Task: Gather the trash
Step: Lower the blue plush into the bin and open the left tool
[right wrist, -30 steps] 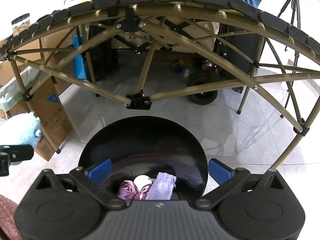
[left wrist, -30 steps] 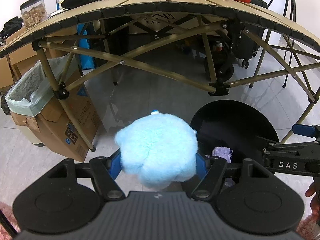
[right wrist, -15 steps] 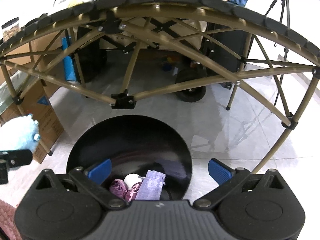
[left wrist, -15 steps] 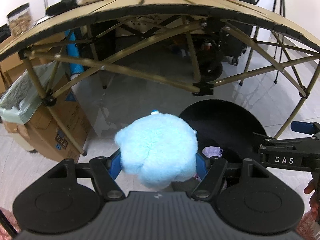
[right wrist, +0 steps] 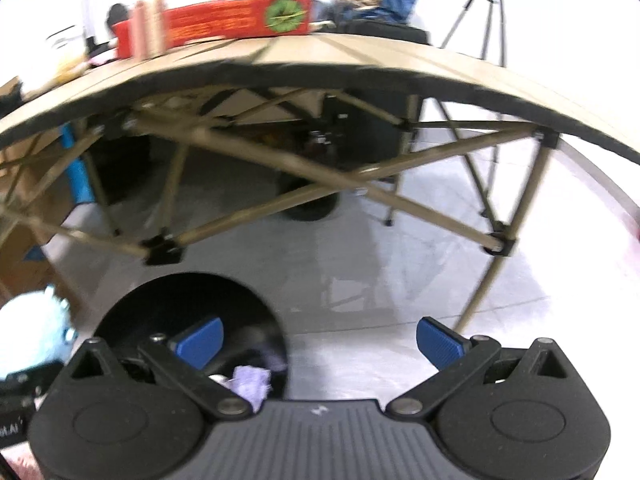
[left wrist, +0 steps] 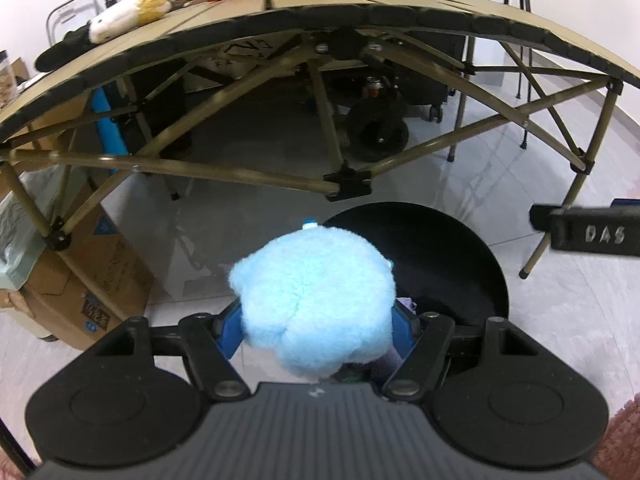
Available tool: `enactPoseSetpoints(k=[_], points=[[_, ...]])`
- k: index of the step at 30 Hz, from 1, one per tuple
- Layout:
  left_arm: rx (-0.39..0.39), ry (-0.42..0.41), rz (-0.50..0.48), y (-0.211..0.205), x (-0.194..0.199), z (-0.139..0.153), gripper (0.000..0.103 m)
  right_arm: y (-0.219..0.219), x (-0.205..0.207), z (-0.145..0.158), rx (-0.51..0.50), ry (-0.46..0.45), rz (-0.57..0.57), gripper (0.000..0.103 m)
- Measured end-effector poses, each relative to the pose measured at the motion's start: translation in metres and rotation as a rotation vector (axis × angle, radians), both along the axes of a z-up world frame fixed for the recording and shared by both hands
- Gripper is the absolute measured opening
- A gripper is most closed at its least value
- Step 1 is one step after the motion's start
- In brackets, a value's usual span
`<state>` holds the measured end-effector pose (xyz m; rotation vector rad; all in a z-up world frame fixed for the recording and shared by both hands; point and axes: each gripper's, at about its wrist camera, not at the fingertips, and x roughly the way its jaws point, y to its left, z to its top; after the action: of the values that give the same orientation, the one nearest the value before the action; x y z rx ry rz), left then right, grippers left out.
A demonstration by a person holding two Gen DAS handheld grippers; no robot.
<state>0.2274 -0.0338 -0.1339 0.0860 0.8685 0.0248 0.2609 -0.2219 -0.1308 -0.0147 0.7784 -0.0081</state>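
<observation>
Now — left hand-held gripper [left wrist: 316, 330] clamps blue fluffy ball [left wrist: 314, 300] | right hand-held gripper [right wrist: 320, 340] wide, empty

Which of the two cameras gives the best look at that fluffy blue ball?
The left wrist view: the fluffy blue ball sits sharp in the middle, squeezed between the left gripper's blue pads. The right wrist view catches only a blurred slice of it at the left edge, beside the black bin.
</observation>
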Motion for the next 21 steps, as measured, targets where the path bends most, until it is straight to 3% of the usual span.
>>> enactPoseSetpoints(k=[13,21], points=[[-0.014,0.038,-0.085,-0.042,0.039,-0.024,0.071,-0.032,0.001,0.001,0.054,-0.012,-0.133,0.103],[-0.043,0.089,-0.083,-0.046,0.055,-0.038,0.071,-0.046,0.009,-0.016,0.094,0.046,-0.211,0.103]])
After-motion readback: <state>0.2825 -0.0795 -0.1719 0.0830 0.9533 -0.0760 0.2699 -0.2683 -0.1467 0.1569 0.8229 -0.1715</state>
